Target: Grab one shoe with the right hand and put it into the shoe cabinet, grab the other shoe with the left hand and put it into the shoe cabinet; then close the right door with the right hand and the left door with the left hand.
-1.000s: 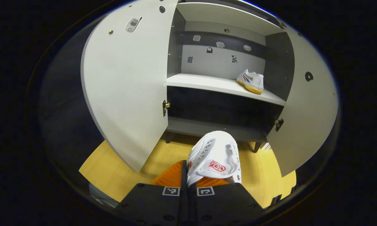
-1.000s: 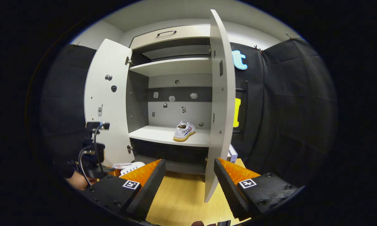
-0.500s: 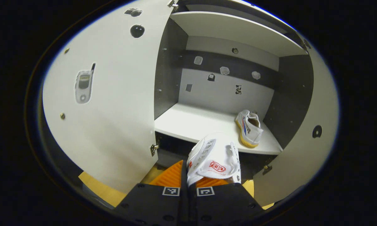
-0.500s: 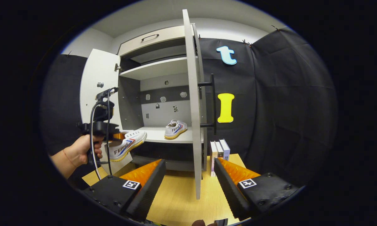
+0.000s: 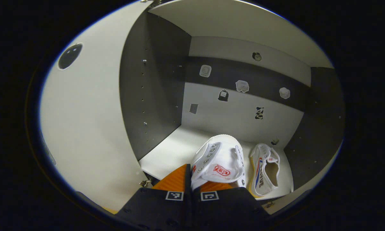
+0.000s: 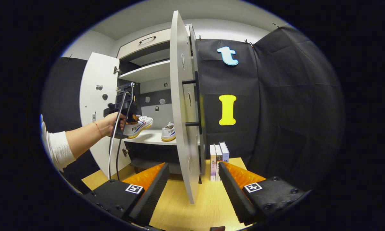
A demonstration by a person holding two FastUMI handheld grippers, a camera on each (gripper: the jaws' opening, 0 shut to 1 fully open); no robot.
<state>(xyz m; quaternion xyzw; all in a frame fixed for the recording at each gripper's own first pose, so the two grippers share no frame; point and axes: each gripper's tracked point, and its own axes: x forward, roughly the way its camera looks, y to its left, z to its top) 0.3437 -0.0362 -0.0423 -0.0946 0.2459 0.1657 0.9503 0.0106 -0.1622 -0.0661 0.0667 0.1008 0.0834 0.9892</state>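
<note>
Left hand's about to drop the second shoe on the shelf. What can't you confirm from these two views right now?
- Whether the held shoe touches the shelf: in the left gripper view, the shoe hides its own sole.
- Left gripper fingertips: the shoe covers them.
- Shoe on the shelf: in the right gripper view, the right door cuts off its front.
- Shelf's right end: behind that door.

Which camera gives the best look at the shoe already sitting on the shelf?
The left gripper view: the shelved shoe lies close, whole, beside the held shoe. The right gripper view shows it small, partly behind the right door.
</note>
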